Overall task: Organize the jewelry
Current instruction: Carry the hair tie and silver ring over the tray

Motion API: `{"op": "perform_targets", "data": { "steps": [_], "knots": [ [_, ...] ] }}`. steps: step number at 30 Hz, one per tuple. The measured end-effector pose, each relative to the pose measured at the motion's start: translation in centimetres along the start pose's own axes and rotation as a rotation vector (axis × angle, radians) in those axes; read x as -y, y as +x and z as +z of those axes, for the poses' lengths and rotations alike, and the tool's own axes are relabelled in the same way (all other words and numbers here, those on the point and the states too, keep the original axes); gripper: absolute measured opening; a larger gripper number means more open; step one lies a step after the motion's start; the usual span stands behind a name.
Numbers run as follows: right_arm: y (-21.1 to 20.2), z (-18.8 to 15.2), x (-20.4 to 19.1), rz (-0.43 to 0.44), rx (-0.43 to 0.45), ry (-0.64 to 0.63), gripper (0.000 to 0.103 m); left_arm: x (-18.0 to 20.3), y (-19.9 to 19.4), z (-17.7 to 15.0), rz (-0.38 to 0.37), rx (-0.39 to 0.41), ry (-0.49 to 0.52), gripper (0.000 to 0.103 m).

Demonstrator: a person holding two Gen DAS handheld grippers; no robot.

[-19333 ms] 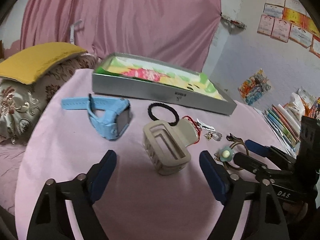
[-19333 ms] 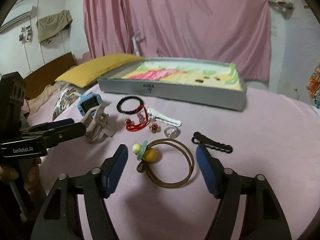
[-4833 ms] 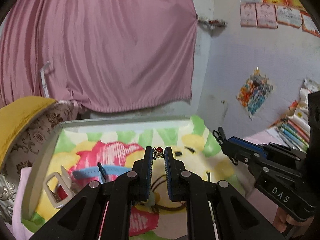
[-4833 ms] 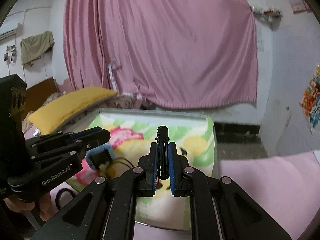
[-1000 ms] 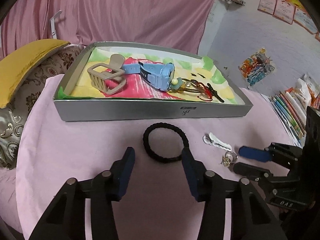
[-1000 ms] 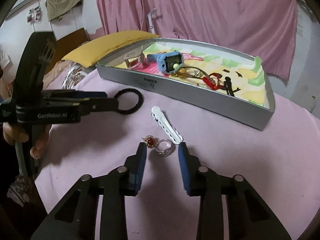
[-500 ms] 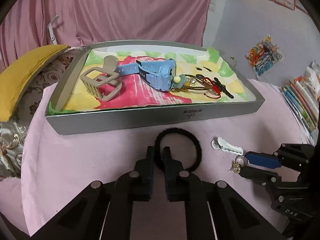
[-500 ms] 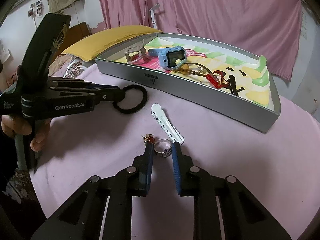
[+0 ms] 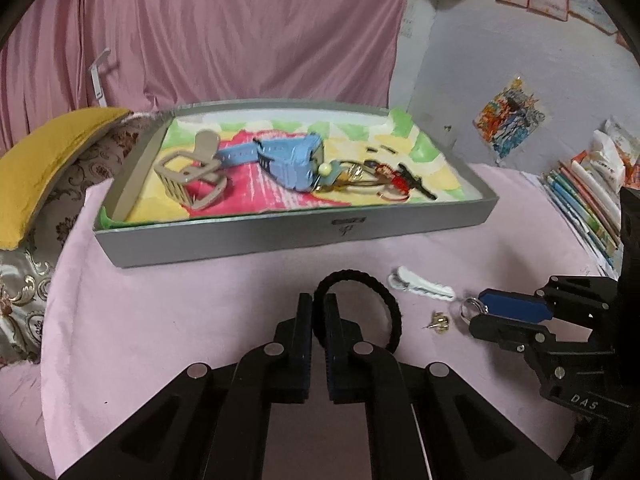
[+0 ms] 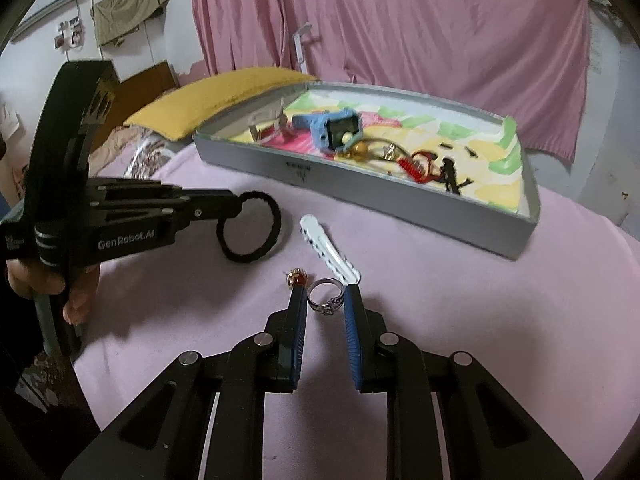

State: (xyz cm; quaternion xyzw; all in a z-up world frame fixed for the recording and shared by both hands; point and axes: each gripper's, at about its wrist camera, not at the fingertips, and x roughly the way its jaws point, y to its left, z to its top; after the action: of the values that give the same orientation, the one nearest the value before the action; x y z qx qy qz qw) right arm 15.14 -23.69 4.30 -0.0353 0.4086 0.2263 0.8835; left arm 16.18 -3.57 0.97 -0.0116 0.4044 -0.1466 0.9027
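My left gripper [image 9: 318, 305] is shut on the black hair tie [image 9: 390, 304] and holds it just above the pink cloth; the hair tie also shows in the right wrist view [image 10: 256, 236]. My right gripper [image 10: 325, 294] is shut on the silver ring [image 10: 326, 297], with the ring between its blue pads; it also shows in the left wrist view [image 9: 472, 310]. A small gold earring with a red stone [image 10: 296, 278] lies beside the ring. A white hair clip [image 10: 330, 254] lies just beyond.
A grey box [image 9: 280, 236] with a colourful lining holds a beige claw clip [image 9: 188, 176], a blue watch [image 9: 292, 164], a hair elastic with beads, a red bracelet and a black clip. A yellow cushion [image 9: 44, 160] lies left. Books [image 9: 584, 200] are stacked right.
My left gripper has lifted the hair tie slightly toward the box. My right gripper has closed on the silver ring and raised it a little off the cloth.
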Motion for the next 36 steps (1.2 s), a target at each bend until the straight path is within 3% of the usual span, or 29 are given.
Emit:
{"op": "perform_targets", "data": {
  "steps": [11,23,30,36],
  "knots": [
    [-3.6,1.1,0.2,-0.019,0.215,0.037,0.017,1.3,-3.7,1.1,0.002,0.237,0.011,0.005],
    [-6.2,5.4,1.3,-0.114,0.480,0.064,0.017,2.4,-5.1,5.1,0.059,0.533,-0.035,0.005],
    [-5.2,7.8,2.9,-0.171,0.526,0.067,0.017,2.4,-3.3,7.6,0.096,0.585,-0.039,0.005],
    [-3.1,9.4,4.8,-0.200,0.499,0.091,0.017,2.5,-0.8,9.3,0.109,0.554,-0.041,0.005]
  ]
}}
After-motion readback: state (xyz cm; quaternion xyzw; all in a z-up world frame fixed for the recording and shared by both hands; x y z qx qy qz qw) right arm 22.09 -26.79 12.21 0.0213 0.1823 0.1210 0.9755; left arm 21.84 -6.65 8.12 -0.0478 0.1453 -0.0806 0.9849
